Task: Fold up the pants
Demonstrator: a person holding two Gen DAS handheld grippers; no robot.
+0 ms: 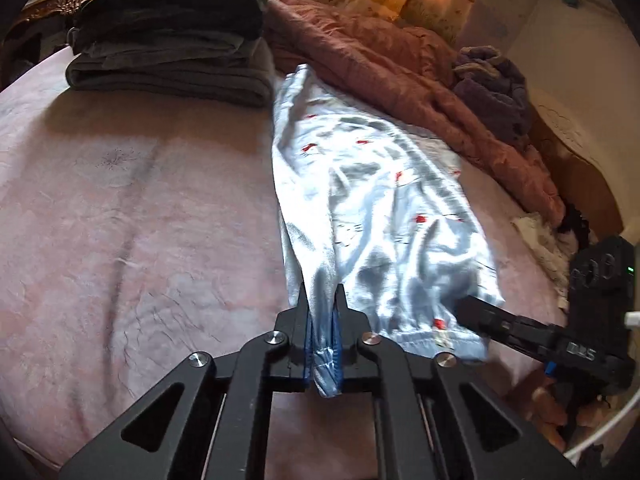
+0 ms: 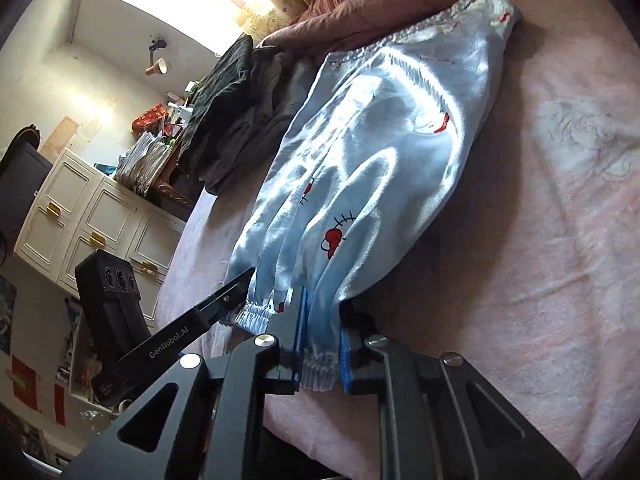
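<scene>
Light blue satin pants [image 1: 372, 208] with small red prints lie stretched lengthwise on the pink bed [image 1: 132, 216]. My left gripper [image 1: 322, 300] is shut on one elastic cuff at the near end. My right gripper [image 2: 322, 300] is shut on the other cuff beside it. The pants [image 2: 380, 152] rise slightly at the held end and run away toward the blanket. The right gripper shows in the left wrist view [image 1: 464, 306] at the cuff's right edge. The left gripper shows in the right wrist view [image 2: 246, 280] at the cuff's left edge.
A stack of folded dark clothes [image 1: 172, 40] sits at the bed's far left. A crumpled dusty-pink blanket [image 1: 400, 68] and a purple garment [image 1: 496, 84] lie along the far right. White cabinets [image 2: 92, 220] stand beside the bed.
</scene>
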